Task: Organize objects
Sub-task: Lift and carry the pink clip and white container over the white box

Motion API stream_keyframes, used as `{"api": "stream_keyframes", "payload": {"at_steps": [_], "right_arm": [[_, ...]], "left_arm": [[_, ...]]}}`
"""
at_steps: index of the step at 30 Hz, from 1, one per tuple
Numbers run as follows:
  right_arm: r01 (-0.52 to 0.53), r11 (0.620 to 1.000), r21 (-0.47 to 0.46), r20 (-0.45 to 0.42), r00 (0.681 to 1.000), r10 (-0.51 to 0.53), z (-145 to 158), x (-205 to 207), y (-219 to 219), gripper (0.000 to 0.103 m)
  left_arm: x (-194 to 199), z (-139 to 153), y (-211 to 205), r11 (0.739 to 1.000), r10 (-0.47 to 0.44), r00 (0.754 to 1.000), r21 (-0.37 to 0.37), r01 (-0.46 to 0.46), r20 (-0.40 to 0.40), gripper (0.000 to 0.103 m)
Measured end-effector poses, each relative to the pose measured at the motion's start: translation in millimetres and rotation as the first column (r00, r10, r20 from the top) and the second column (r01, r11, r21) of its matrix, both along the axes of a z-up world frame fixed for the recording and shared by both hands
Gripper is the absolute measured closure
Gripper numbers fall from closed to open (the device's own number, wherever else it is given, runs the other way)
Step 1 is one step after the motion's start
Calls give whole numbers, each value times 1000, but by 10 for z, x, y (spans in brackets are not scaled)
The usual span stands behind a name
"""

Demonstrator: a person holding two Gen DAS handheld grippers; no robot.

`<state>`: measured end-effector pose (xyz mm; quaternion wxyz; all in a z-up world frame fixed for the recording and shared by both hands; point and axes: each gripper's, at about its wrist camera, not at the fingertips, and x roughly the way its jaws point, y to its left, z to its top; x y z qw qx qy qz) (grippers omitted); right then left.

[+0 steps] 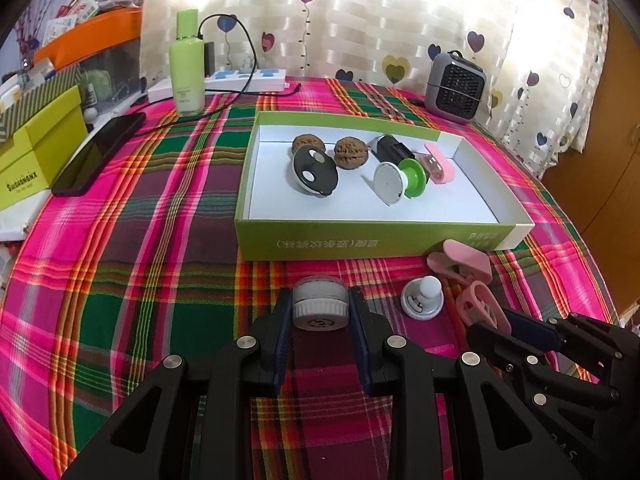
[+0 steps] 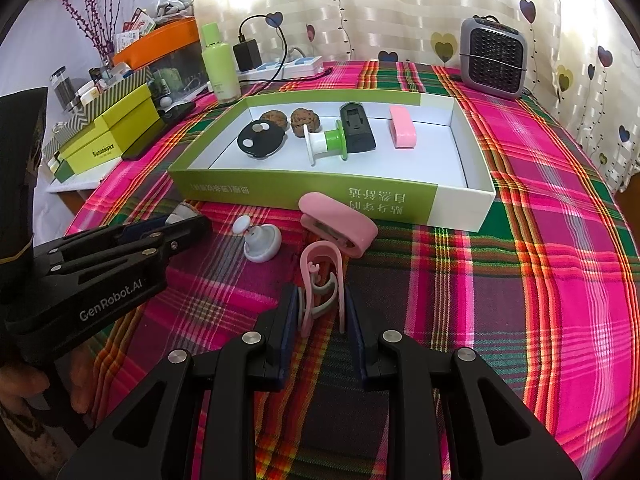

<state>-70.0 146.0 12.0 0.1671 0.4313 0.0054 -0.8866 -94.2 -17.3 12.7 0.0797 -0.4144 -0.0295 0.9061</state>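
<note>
My left gripper (image 1: 320, 308) is shut on a small grey-capped white jar (image 1: 319, 307), in front of the green and white box (image 1: 360, 240). My right gripper (image 2: 322, 300) is shut on a pink clip (image 2: 320, 276); it also shows in the left wrist view (image 1: 482, 308). The box holds two walnuts (image 1: 350, 152), a black disc (image 1: 314, 172), a green and white spool (image 1: 396, 178), a black block (image 1: 390, 148) and a pink case (image 1: 438, 162). On the cloth before the box lie a pink stapler-like clip (image 2: 340, 228) and a white knob (image 2: 260, 240).
A grey mini heater (image 1: 454, 88) stands at the back right. A green bottle (image 1: 188, 68), a power strip (image 1: 244, 80) with a charger and cable, a phone (image 1: 98, 154) and yellow-green boxes (image 1: 40, 144) sit at the back left. The table edge (image 2: 616, 200) curves on the right.
</note>
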Motion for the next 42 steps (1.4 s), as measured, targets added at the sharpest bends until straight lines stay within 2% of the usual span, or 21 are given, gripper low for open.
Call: {"api": "stream_keyframes", "payload": {"at_steps": [28,42], "right_arm": [[-14,999,-52,-53,999,11,200,40,65,79],[6,999,-51,-87,996,-10,364,-122,150,79]], "left_arm": [[86,224,9,1000,-9,999,29,10,-41,78],[-93,340,62,999,-22,999,44,24,-48,78]]}}
